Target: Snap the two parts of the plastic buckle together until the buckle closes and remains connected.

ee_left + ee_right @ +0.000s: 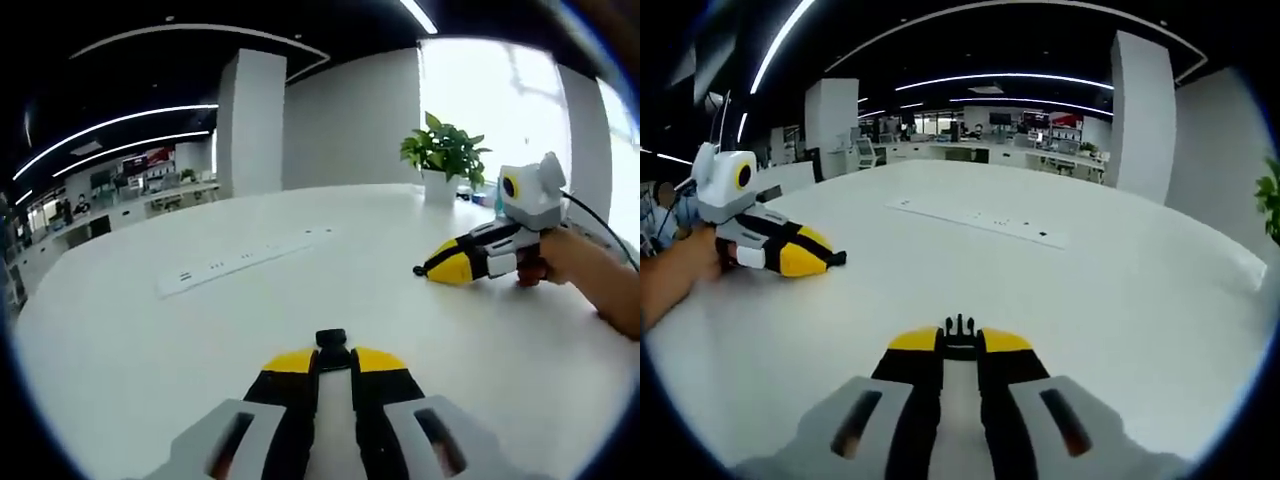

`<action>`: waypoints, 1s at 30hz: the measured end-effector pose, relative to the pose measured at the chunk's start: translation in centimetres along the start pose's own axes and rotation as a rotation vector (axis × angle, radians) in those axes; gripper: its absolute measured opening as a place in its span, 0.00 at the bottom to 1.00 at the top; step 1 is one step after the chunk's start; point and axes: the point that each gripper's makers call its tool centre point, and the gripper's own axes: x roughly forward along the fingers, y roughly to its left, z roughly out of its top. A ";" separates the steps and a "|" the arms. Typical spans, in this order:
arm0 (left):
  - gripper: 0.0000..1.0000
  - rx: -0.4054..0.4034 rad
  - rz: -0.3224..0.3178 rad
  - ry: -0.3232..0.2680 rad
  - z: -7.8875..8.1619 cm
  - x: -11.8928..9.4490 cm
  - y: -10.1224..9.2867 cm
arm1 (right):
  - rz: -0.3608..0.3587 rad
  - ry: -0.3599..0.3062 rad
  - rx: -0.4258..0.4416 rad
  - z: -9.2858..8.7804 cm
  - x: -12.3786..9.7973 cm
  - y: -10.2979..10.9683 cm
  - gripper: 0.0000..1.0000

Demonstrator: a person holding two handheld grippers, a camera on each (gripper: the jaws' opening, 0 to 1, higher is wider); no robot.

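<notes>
Left claw (333, 362) pinches one buckle half (332, 340); right claw (960, 345) pinches the pronged half (959, 327).

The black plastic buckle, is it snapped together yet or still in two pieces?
Two pieces. The left claw pinches one black buckle part; the right claw pinches the pronged part, apart.

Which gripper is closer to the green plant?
Right. The right gripper sits just in front of the potted plant; the left gripper is farther back across the white table.
</notes>
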 end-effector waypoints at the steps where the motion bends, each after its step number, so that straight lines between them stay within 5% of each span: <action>1: 0.11 0.015 -0.010 0.000 -0.1 -0.1 0.1 | 0.010 -0.001 -0.007 0.0 0.0 0.1 0.12; 14: 0.11 0.061 -0.091 -0.002 0.0 -0.3 -0.2 | 0.030 -0.005 -0.016 0.0 -0.1 -0.1 0.12; 17: 0.11 0.070 -0.181 0.009 0.0 -0.6 -1.7 | 0.048 -0.014 -0.022 0.2 -0.1 0.2 0.12; 20: 0.11 0.128 -0.171 0.023 -0.1 -0.9 -1.4 | 0.090 -0.047 -0.003 1.2 -0.4 0.8 0.12; 23: 0.11 0.210 -0.215 -0.059 1.1 -1.4 -2.0 | 0.077 -0.099 -0.033 2.4 -0.7 0.5 0.12; 27: 0.11 0.196 -0.244 -0.082 1.4 -2.3 -2.1 | 0.050 -0.243 -0.046 5.5 -2.3 -0.1 0.11; 30: 0.11 0.210 -0.224 -0.074 2.0 -1.6 -0.9 | 0.060 -0.253 -0.056 5.8 -3.0 0.0 0.11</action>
